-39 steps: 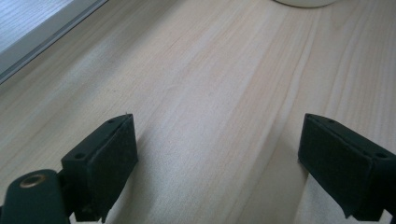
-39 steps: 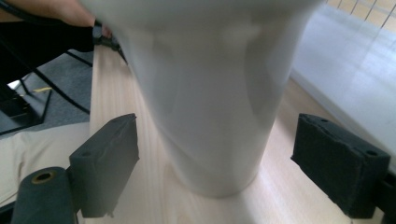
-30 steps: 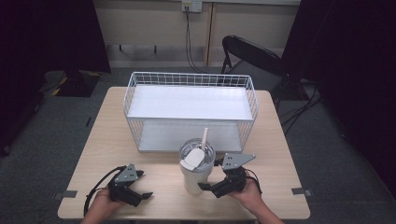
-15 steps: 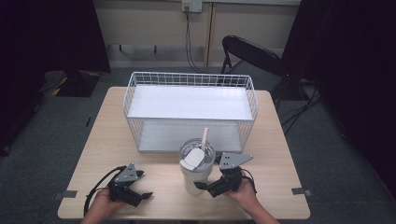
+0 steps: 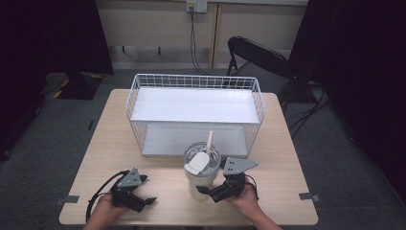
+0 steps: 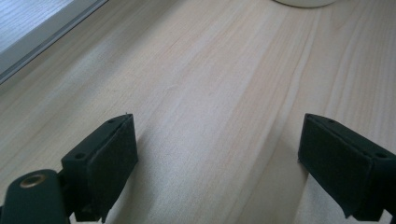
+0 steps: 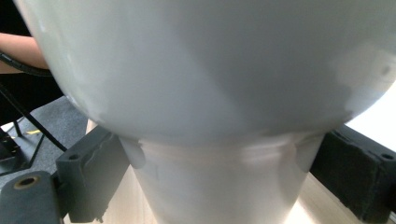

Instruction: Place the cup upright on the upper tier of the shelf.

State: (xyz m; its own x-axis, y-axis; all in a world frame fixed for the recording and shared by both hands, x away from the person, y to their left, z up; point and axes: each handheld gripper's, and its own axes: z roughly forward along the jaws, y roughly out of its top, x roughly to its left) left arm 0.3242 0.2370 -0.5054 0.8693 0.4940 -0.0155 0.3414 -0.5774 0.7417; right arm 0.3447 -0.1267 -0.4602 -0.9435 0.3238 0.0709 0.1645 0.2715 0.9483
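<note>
Nearest, at about 7 o'clock on the surface (image 5: 287,143), the left gripper (image 5: 143,200) rests low with its fingers (image 6: 105,158) spread wide over bare wood and nothing between them. At about 5 o'clock the right gripper (image 5: 207,191) has come in beside the white tumbler (image 5: 201,179), which stands upright near the front edge, a little right of centre, with a clear lid and a straw (image 5: 209,142) poking up from it. In the right gripper view the fingers (image 7: 93,172) bracket the narrow lower body of the tumbler (image 7: 219,186), one on each side; the left one appears to meet the wall, while contact on the right side cannot be told for sure. The step in hand looks like the grasp on the tumbler's base, closing or just about closed.

Beyond it, at 12 o'clock, stands the white wire rack (image 5: 195,108) with two tiers, both bare. A fair guess is that the tumbler is bound for it. The next move calls for a firm, level squeeze low on the body, then a straight lift that keeps the tumbler upright and carries its straw clear of the rack's wire rim.
</note>
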